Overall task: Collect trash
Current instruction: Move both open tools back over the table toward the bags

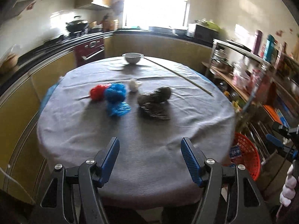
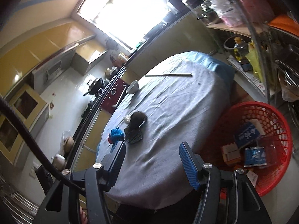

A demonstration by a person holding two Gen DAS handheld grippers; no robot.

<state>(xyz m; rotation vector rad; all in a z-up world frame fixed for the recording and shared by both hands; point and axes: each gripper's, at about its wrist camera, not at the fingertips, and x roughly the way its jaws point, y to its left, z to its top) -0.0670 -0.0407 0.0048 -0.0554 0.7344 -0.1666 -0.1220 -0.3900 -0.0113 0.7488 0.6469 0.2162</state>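
On the round table under a grey cloth lie crumpled scraps: a red one, a blue one, a small white one and a dark one. The right wrist view shows the same blue scrap and dark scrap. A red mesh basket beside the table holds several small boxes. My left gripper hovers over the table's near edge, open with nothing between its blue pads. My right gripper, tilted, is also open and empty near the basket side.
A white bowl and a long thin stick lie at the table's far side. Kitchen counters with a stove run along the left and back. A cluttered metal shelf rack stands at the right, behind the basket.
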